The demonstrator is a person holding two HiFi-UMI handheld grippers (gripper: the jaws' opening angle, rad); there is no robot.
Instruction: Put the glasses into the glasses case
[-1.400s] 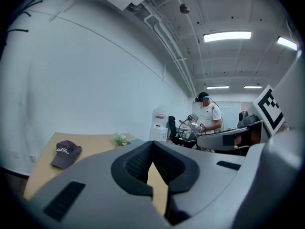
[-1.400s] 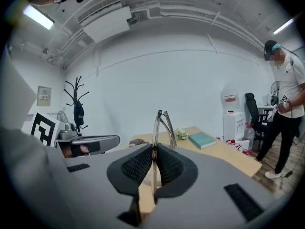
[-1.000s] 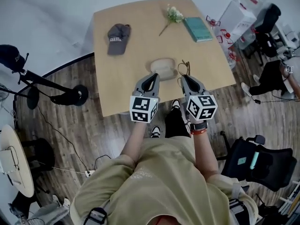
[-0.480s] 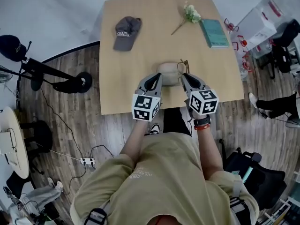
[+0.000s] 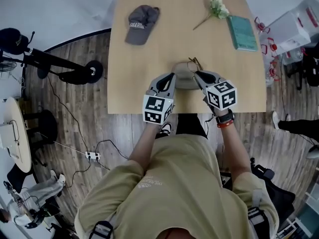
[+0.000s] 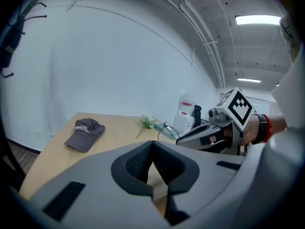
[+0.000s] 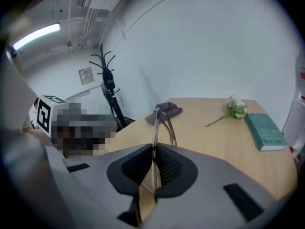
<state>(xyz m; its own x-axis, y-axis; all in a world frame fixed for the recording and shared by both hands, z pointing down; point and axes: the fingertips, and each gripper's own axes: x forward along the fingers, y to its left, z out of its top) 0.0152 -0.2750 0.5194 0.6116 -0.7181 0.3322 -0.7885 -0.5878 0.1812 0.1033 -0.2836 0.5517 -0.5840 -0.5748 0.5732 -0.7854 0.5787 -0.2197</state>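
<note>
The right tool (image 7: 153, 149) is closed on the glasses (image 7: 159, 123): a thin metal part of the frame stands upright between its two pads, and the rest of the frame reaches out in front of them. In the head view these glasses (image 5: 194, 63) are at the far edge of the glasses case (image 5: 185, 78), which lies on the wooden counter (image 5: 149, 73) near its front edge. Whether the glasses touch the case cannot be told. The left tool (image 6: 152, 144) has its jaws together at the tips, and nothing is seen between them. In the head view its tip (image 5: 173, 75) is just at the left side of the case and the right tool (image 5: 197, 74) at the right side. Farther back on the counter lie a grey cap (image 5: 142, 23), a small white flower (image 5: 215, 8) and a teal book (image 5: 242, 32), well apart from the case.
</note>
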